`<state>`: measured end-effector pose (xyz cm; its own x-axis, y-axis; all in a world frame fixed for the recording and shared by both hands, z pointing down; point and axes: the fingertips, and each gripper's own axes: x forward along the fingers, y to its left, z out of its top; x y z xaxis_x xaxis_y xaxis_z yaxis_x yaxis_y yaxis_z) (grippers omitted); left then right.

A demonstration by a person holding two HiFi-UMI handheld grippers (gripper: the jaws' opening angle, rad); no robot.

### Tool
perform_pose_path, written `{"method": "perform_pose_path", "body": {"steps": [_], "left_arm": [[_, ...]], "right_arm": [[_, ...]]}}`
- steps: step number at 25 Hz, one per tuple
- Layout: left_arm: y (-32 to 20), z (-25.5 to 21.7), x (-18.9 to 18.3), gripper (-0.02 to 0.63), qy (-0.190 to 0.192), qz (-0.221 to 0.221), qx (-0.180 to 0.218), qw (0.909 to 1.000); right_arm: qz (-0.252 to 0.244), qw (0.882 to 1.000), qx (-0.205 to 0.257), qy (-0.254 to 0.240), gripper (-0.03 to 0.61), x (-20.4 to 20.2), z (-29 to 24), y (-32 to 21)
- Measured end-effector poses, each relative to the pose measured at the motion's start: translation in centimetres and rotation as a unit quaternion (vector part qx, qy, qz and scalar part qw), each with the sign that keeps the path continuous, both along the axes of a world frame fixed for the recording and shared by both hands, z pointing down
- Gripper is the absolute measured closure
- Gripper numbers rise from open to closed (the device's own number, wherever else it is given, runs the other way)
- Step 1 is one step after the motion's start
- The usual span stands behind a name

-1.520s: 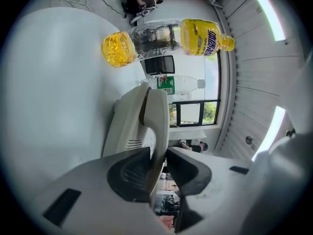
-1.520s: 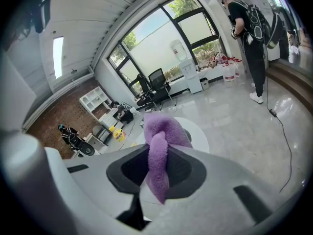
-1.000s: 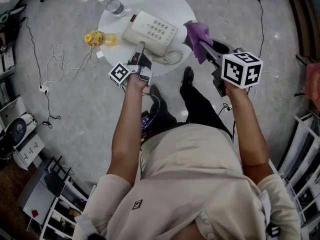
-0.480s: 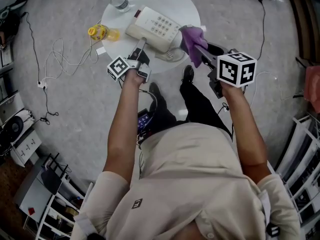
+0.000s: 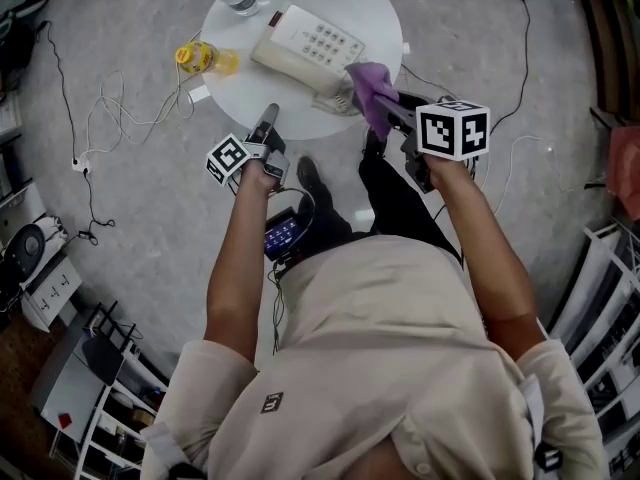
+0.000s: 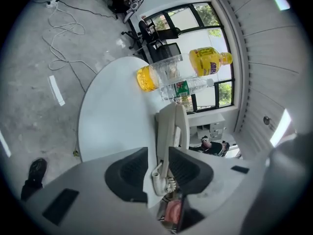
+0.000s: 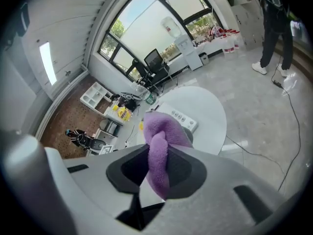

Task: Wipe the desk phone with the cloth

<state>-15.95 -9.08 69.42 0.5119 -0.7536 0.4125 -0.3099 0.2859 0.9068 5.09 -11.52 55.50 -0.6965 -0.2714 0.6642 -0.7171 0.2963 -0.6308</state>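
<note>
Your left gripper (image 5: pixel 270 116): jaws just narrowed, empty | right gripper (image 7: pixel 157 165): jaws clamp purple cloth (image 5: pixel 370 83), lowered beside cream desk phone (image 5: pixel 305 40) | wipe next.

Desk phone's (image 5: pixel 305 43) near corner hidden behind cloth (image 5: pixel 368 83), key labels (image 5: pixel 332 40) too small to read

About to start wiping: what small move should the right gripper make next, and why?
Probably ease the right gripper forward and down until the purple cloth rests on the keypad of the desk phone. Its jaws are shut on the cloth, which hangs beside the phone's near corner and does not seem to touch its top face yet.
</note>
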Motion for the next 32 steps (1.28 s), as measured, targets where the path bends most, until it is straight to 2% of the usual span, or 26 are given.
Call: {"method": "perform_pose_path", "body": {"steps": [5,10,13,16,20,32], "left_arm": [[-1.3,-2.3,-1.1,0.538,0.003,-0.024,0.038,0.9990],[-5.2,-6.7,-1.7,0.571,0.000,-0.025,0.095,0.9951],[-6.6,-9.6,-2.0,0.575,-0.008,-0.016,0.133,0.9909],[-7.2,-12.6,-2.0,0.578,0.009,-0.016,0.161,0.9867],[-6.4,-15.0,-2.8,0.581,0.017,-0.022,0.168,0.9854],[-3.6,-19.8,-4.9,0.581,-0.015,0.005,0.195,0.9807]], "right_arm": [[-0.032,0.999,-0.023,-0.004,0.512,-3.2,1.0,3.0],[-0.067,0.997,0.035,0.016,0.520,-4.7,-0.8,0.7],[-0.059,0.996,0.069,0.018,0.520,-4.5,-2.7,-1.4],[-0.040,0.995,0.090,0.016,0.522,-3.9,-4.7,-2.5],[-0.021,0.994,0.103,0.016,0.523,-2.9,-6.6,-2.4],[0.001,0.992,0.126,0.011,0.523,-1.9,-9.6,0.3]]}}
